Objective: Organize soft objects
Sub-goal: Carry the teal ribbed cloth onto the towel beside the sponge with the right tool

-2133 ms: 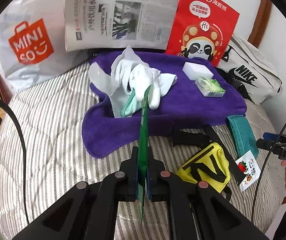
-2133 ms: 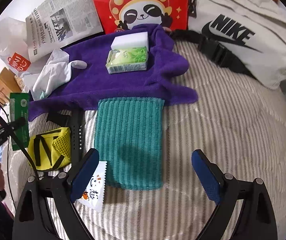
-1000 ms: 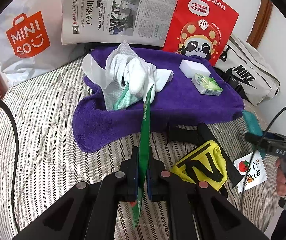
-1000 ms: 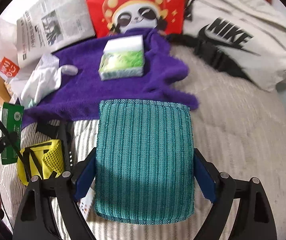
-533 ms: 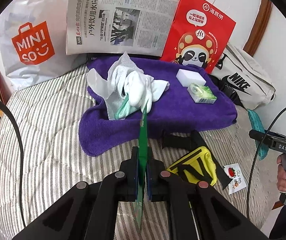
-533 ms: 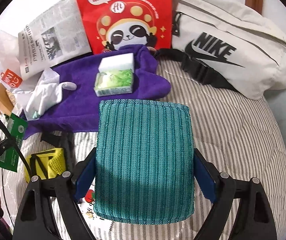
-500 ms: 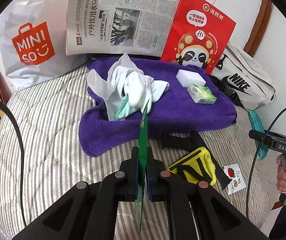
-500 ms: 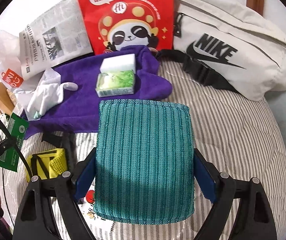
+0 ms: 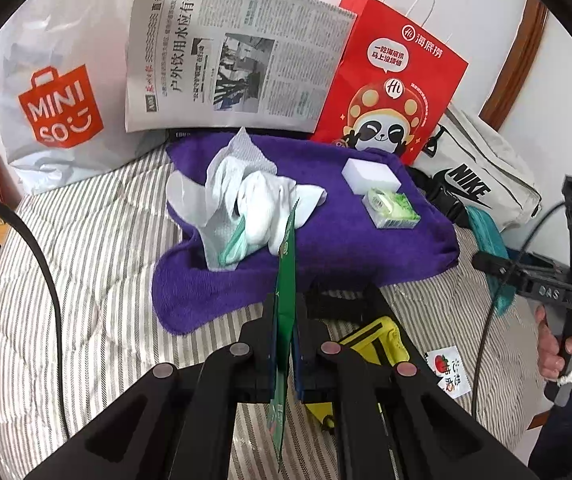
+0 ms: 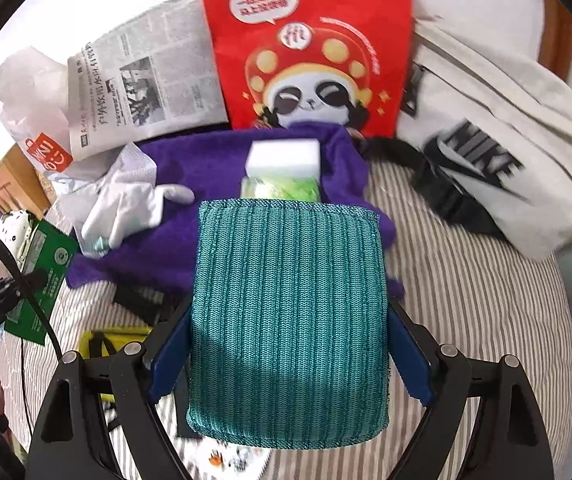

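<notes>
My right gripper (image 10: 288,356) is shut on a teal knitted pad (image 10: 290,304) and holds it above the striped bed, in front of the purple towel (image 10: 190,240). My left gripper (image 9: 285,344) is shut on a thin green packet (image 9: 286,272) held edge-on, pointing at the purple towel (image 9: 326,256). On the towel lie crumpled white cloths (image 9: 246,200), a white sponge block (image 9: 370,174) and a green tissue pack (image 9: 392,208). The teal pad also shows at the right in the left wrist view (image 9: 486,236).
A yellow mesh pouch (image 9: 378,340) with black straps and a small strawberry card (image 9: 448,366) lie on the striped bedcover (image 9: 98,264). A Miniso bag (image 9: 58,96), newspaper (image 9: 230,56), red panda bag (image 9: 390,80) and Nike bag (image 9: 482,184) stand along the back.
My right gripper closed on the teal pad, lifted it off the bed and moved it toward the purple towel. My left gripper kept its hold on the green packet and barely shifted.
</notes>
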`<state>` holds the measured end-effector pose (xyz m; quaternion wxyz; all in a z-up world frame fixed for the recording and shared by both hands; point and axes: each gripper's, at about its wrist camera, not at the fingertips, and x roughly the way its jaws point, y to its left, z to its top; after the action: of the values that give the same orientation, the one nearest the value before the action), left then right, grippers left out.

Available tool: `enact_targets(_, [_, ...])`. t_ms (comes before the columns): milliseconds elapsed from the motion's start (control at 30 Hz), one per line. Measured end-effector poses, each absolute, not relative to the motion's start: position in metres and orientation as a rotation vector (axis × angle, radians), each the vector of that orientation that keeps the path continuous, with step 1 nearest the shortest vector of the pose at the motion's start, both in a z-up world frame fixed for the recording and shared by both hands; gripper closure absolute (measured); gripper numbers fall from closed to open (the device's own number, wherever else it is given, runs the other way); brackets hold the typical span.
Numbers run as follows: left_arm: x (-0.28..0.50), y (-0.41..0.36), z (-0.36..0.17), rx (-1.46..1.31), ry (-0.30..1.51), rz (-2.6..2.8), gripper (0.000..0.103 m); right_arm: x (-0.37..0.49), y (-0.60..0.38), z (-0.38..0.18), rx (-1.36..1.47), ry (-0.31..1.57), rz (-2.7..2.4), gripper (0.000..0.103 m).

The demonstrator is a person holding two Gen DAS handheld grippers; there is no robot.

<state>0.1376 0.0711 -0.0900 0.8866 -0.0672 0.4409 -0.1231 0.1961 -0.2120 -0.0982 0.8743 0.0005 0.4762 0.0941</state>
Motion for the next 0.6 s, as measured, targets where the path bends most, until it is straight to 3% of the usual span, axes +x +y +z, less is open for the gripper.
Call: enact_targets(600, [0.173, 0.078, -0.089, -0.161, 0.922, -0.273, 0.097, 0.294, -0.179, -0.124, -0.046, 0.961, 0.157, 0.016])
